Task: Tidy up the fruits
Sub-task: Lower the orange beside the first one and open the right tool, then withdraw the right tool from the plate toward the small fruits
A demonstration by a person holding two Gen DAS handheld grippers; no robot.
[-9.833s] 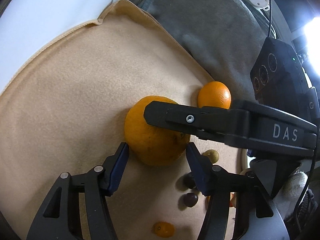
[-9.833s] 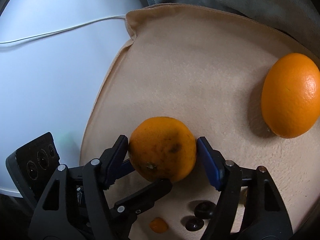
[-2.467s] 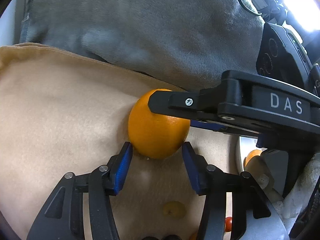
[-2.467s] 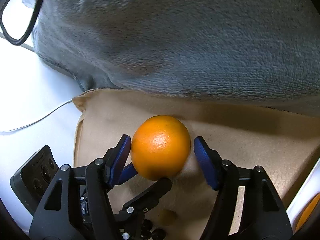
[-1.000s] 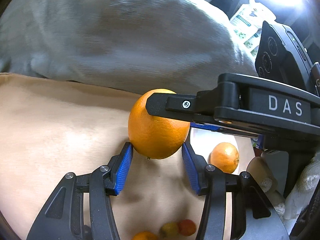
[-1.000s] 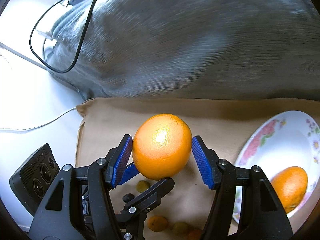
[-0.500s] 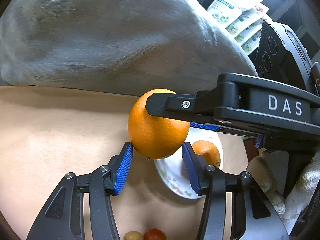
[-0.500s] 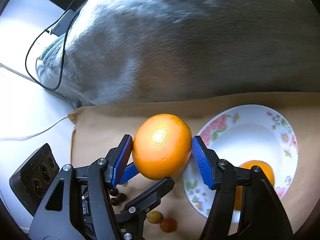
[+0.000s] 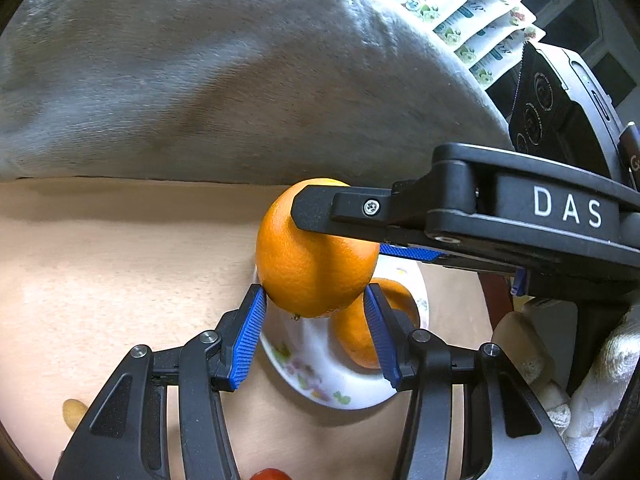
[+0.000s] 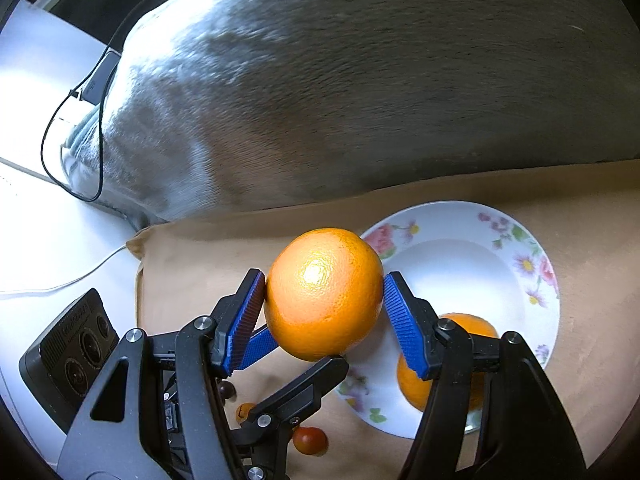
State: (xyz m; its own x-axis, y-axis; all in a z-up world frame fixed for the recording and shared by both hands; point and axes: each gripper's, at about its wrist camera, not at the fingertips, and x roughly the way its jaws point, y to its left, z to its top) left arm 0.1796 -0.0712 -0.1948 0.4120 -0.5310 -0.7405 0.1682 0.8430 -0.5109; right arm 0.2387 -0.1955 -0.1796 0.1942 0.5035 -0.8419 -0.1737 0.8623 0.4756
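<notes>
Presently I had both grippers, left gripper (image 9: 314,334) and right gripper (image 10: 324,316), clamped crosswise on one orange (image 10: 323,294) above the plate (image 10: 532,312). I judged the carry nearly done. Lowering beside the second orange (image 10: 472,328), then opening both, came next.

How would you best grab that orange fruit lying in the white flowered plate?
Pinch the round orange fruit across its widest middle, coming straight down from above. The white flowered plate's raised rim blocks a low sideways approach, and a smooth ball would likely slip from an off-centre grip.
</notes>
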